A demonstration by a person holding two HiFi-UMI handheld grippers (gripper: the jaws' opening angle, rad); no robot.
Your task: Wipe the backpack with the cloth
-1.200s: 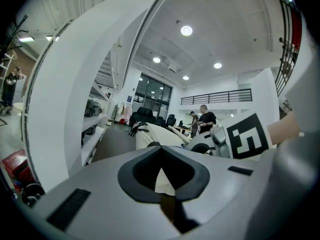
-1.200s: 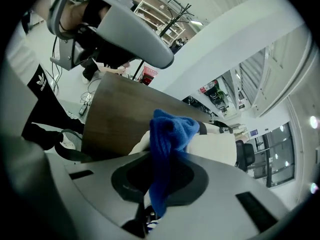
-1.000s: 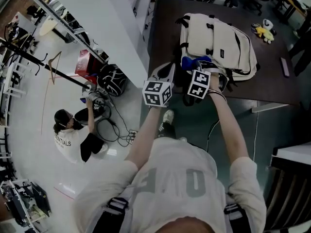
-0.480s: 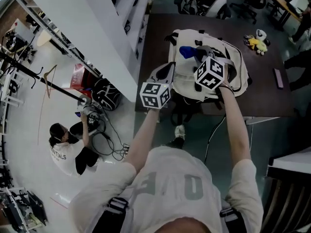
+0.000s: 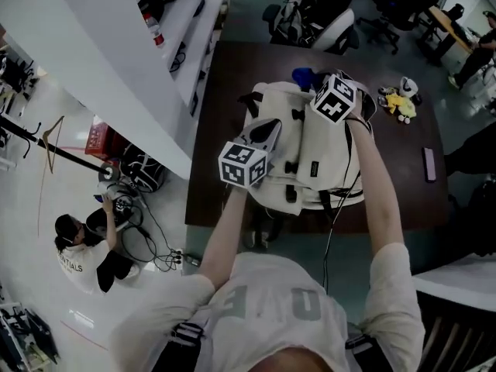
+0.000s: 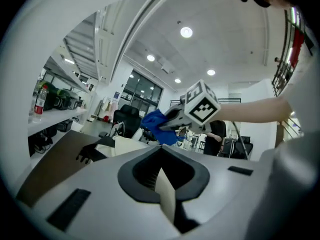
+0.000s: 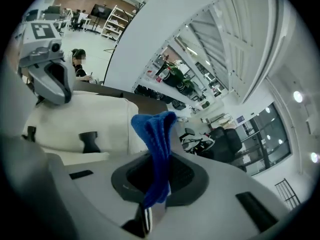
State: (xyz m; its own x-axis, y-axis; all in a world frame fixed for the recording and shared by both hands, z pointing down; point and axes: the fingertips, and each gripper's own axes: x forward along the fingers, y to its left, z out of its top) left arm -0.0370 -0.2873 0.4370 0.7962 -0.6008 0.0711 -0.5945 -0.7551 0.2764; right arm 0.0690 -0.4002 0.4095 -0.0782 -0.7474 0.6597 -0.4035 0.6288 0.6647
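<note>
Over the last second the right gripper [image 5: 316, 84] has carried the cloth [image 5: 303, 76] from the near end of the backpack [image 5: 325, 157] to its far end. The left gripper [image 5: 267, 129] has followed onto the bag's left flank. That reads as one stroke along the bag finished, with a return pass likely due.

The right gripper is clenched on the blue cloth, which sticks out ahead of its jaws. The left gripper is clenched tight. A pale sliver sits between its jaws, and whether that is bag fabric cannot be told.

The head view alone shows the backpack lying beneath both grippers on the table [image 5: 221, 115]. Only the right gripper view shows the cloth's free end standing clear of the bag's surface.
</note>
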